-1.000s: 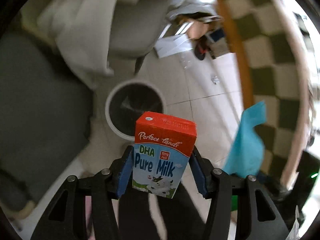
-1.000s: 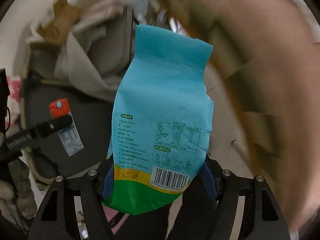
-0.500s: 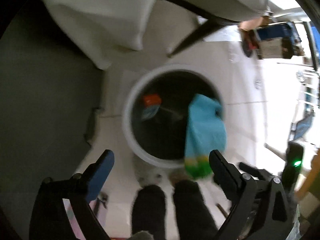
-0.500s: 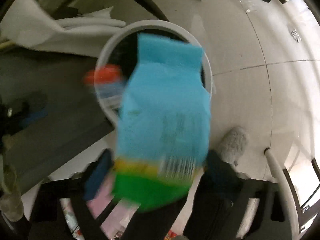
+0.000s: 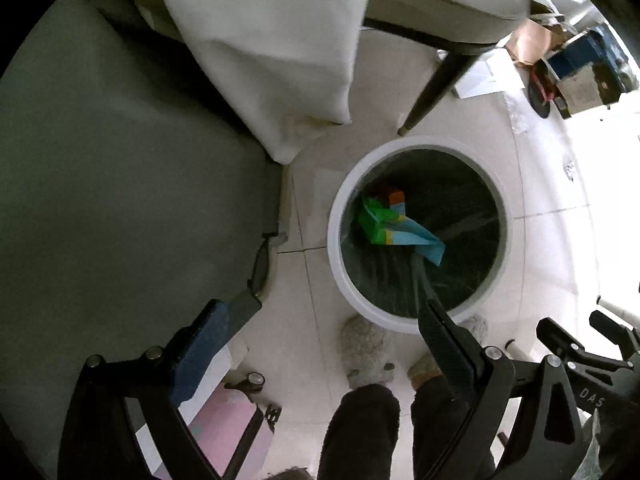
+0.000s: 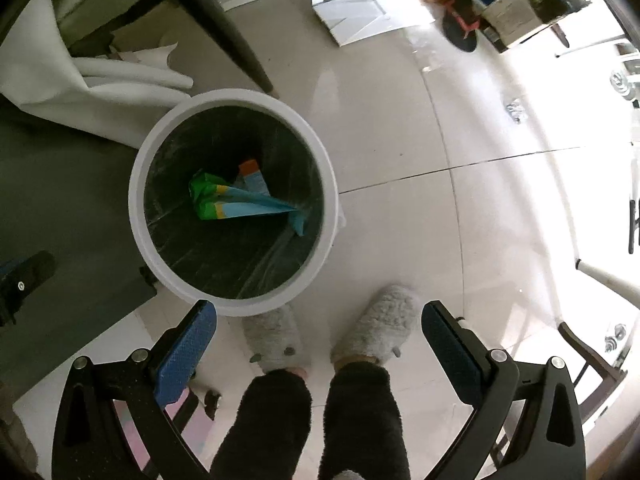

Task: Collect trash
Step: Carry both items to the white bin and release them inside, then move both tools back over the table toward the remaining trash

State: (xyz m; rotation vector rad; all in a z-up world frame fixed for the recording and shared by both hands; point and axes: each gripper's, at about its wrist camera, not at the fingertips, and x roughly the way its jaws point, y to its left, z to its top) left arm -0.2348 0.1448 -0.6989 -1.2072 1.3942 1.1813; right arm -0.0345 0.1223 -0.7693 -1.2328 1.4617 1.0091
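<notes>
Down in the bin (image 6: pixel 234 98) lie both pieces of trash: the pouch (image 6: pixel 244 202), teal along most of its length with a yellow band and a crumpled green end, sprawls across the dark liner with its teal tip up against the inner wall, and the carton (image 6: pixel 252 178), red-topped with a pale blue side, stands half hidden just behind it. From our left camera the same pair shows, the pouch (image 5: pixel 396 232) lying in front of the carton (image 5: pixel 394 200), both well below the white rim of the bin (image 5: pixel 416 144). Our left gripper (image 5: pixel 328 328) hangs above the floor (image 5: pixel 460 120) at the bin's near edge, its blue-padded fingers spread wide and gripping nothing; one finger overlaps the rim in view. Our right gripper (image 6: pixel 320 336) is likewise splayed fully apart and empty, held on the near side of the bin and pointing down over our grey slippers (image 6: pixel 376 328). A grey mat (image 5: pixel 120 200) and a draped white cloth (image 5: pixel 272 40) lie beside the bin.
</notes>
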